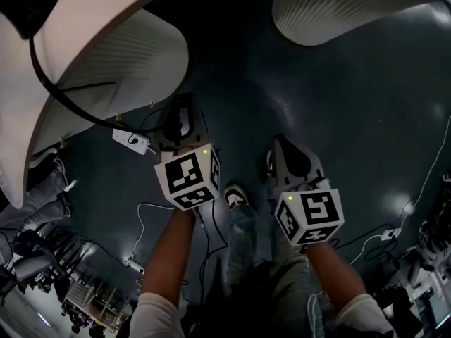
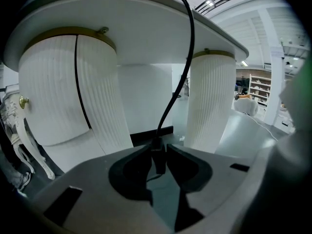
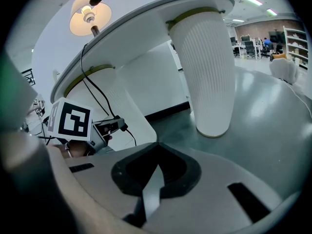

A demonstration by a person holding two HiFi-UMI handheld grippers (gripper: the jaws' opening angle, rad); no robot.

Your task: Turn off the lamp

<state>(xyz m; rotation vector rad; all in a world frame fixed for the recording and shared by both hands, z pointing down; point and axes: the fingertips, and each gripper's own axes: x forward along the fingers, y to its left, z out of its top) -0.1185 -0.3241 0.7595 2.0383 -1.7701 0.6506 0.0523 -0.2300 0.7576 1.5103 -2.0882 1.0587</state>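
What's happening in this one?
A person holds a tool in each hand beside a white table. The left tool is clamped on a dark block on the black cable, probably the lamp's switch. The right tool is shut and empty. The lamp is lit, so it isn't off yet.

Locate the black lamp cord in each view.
Head view: black cord arcs from upper left to the left gripper.
Left gripper view: drops from top centre into the jaws.
Right gripper view: left side, below the lamp.
Shared landmark: white ribbed table leg.
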